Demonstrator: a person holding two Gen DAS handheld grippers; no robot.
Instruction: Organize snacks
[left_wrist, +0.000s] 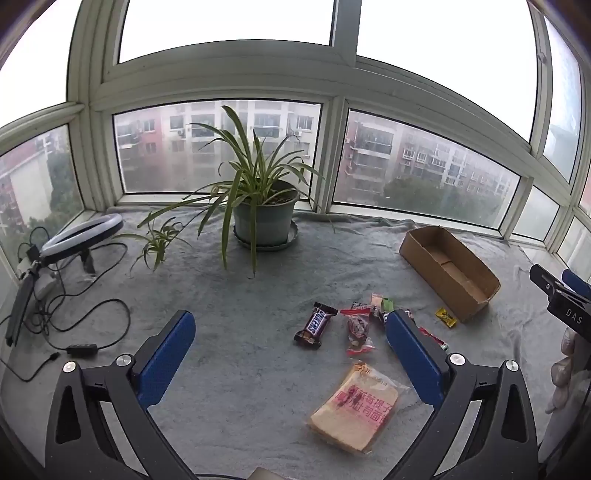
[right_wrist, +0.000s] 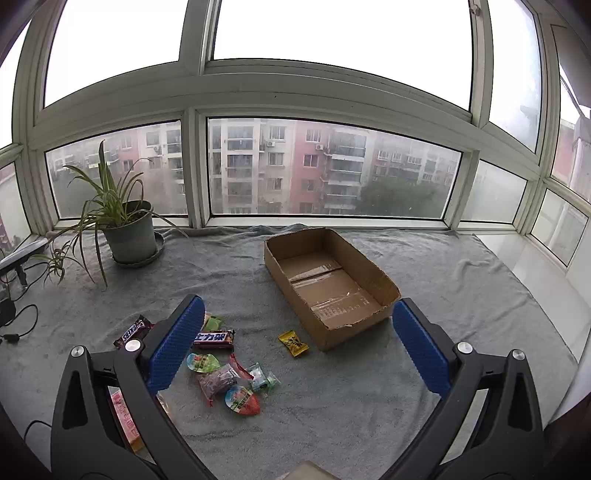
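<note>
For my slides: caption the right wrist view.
Open right gripper above scattered snacks beside an empty cardboard box on a grey blanket.

A bay of white-framed windows (right_wrist: 325, 170) is seen around the counter (right_wrist: 443, 280), which is covered by a grey cloth. Pale overcast daylight is let in. Red and white apartment blocks (right_wrist: 280, 166) are seen through hazy lower panes.
</note>
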